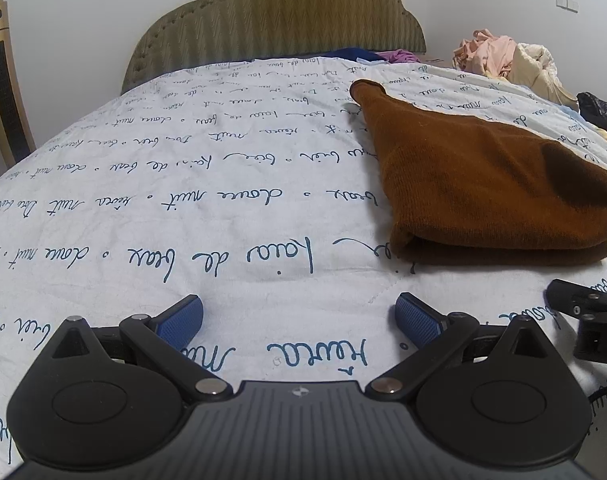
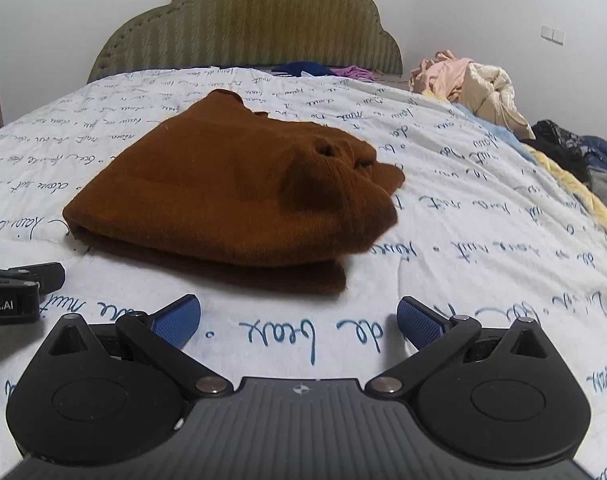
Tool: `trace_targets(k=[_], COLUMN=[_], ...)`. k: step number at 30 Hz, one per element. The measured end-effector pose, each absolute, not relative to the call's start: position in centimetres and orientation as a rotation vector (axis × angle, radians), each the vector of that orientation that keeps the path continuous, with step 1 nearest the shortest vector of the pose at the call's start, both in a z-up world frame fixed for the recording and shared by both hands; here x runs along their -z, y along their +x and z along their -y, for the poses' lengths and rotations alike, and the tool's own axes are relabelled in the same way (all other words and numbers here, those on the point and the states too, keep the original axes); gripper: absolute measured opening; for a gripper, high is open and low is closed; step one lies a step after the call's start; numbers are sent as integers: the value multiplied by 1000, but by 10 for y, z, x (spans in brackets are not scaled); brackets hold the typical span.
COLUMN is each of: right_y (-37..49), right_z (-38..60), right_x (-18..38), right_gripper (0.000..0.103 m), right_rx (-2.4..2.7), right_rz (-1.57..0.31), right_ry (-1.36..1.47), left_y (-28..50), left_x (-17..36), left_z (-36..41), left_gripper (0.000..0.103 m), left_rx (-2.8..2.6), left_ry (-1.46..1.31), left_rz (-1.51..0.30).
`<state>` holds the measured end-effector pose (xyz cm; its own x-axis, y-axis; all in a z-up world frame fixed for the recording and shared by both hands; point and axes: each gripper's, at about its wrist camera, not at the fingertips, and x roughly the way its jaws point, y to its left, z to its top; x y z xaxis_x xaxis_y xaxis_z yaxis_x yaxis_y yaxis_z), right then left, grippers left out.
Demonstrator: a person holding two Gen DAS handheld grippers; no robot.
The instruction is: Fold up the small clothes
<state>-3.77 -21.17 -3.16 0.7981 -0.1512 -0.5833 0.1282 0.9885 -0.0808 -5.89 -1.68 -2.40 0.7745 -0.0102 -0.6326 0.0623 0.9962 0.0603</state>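
— Both claws sit low over the quilt (image 1: pixel 183 200), right?

— Yes. Left gripper (image 1: pixel 299 320) has its blue pads (image 1: pixel 181 322) spread wide, nothing between them. Right gripper (image 2: pixel 299 320) is the same: fingers wide apart, empty.

— And the garment?

— Brown knit (image 2: pixel 223 196), folded into a thick stack, lies flat on the quilt just ahead of the right gripper. From the left wrist it shows ahead and to the right (image 1: pixel 483 184).

— Anything else on the bed?

— Clothes pile (image 2: pixel 463 80) far right, near the headboard (image 2: pixel 243 28), well apart from the knit.
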Motion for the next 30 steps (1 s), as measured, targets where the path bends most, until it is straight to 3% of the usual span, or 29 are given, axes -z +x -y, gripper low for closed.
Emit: trace_targets(k=[30], right_y=[-53], right_z=[212], right_x=[29], right_gripper=[103], right_rx=[190], right_rz=[-612], right_ry=[-1], left_y=[-62], left_x=[17], left_z=[13], left_gripper=[103], left_rx=[49], left_ry=[77], left_rz=[-699])
